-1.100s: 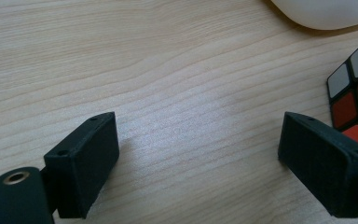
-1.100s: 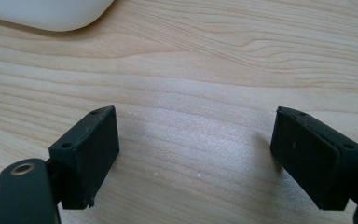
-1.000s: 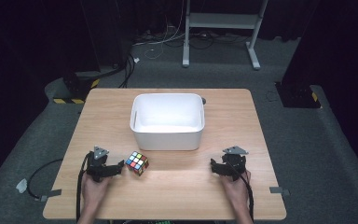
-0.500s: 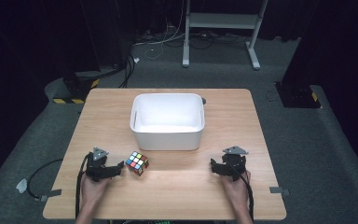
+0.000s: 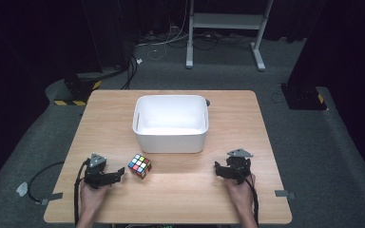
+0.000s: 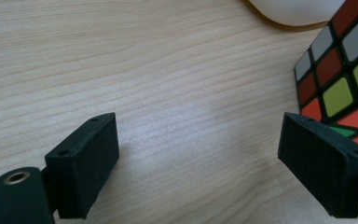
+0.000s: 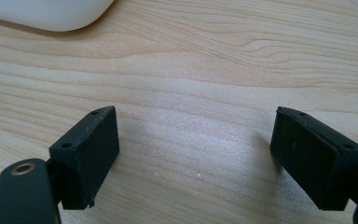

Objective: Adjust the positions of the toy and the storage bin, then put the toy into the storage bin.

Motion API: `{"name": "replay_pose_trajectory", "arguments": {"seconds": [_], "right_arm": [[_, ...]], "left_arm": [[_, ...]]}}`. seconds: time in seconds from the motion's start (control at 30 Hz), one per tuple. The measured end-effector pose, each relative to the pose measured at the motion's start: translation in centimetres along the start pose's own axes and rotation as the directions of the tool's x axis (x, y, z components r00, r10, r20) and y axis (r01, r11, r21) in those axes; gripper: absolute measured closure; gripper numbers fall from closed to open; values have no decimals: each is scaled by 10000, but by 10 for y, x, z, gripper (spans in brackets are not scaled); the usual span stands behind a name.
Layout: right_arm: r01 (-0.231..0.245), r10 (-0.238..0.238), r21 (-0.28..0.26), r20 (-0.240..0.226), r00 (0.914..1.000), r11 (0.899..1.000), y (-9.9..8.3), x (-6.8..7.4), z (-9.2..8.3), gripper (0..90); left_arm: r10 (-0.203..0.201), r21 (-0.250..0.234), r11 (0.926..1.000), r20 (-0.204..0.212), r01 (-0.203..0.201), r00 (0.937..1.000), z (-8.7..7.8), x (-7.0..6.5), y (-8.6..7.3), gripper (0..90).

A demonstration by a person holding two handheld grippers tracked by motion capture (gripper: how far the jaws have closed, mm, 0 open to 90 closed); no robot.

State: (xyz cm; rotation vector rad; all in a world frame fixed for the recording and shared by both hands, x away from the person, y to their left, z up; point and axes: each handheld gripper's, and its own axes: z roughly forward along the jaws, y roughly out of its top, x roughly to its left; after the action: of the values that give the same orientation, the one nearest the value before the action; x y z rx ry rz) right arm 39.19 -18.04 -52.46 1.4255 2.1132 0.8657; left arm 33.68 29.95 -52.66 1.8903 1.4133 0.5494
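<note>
Approaching cube (image 5: 139,166) with left claw (image 5: 119,174), wide open, empty; right claw (image 5: 217,169) open, idle on desk (image 5: 247,118). Next: straddle cube, close.

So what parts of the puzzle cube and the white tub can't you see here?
- Puzzle cube, high view: underside and far faces hidden by the cube itself.
- Puzzle cube, left gripper view: cut off by the right edge, its lower corner behind the black jaw.
- White tub, high view: near inside wall hidden by its own rim.
- White tub, both gripper views: cut off by the top edge.
</note>
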Motion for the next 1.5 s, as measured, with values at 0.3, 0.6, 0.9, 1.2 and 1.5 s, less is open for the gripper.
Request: {"name": "replay_pose_trajectory", "arguments": {"seconds": [0.3,0.6,0.9,1.2,1.5], "right_arm": [[-4,4,0,-1,10000,10000,0,0,0,153],[1,-1,-3,-1,10000,10000,0,0,0,153],[6,-6,-7,-9,10000,10000,0,0,0,155],[26,-27,-14,-33,10000,10000,0,0,0,161],[39,-39,-30,-27,10000,10000,0,0,0,164]], "left_arm": [[-2,-123,9999,228,5,9997,-5,-2,-2,105],[171,-213,9996,265,-165,9995,-9,-7,2,102],[224,-344,9992,420,-209,9989,-16,-12,4,95],[157,-774,9969,683,-104,9975,-30,-16,6,92],[305,-837,9962,1006,-221,9945,-32,-24,10,90]]}}
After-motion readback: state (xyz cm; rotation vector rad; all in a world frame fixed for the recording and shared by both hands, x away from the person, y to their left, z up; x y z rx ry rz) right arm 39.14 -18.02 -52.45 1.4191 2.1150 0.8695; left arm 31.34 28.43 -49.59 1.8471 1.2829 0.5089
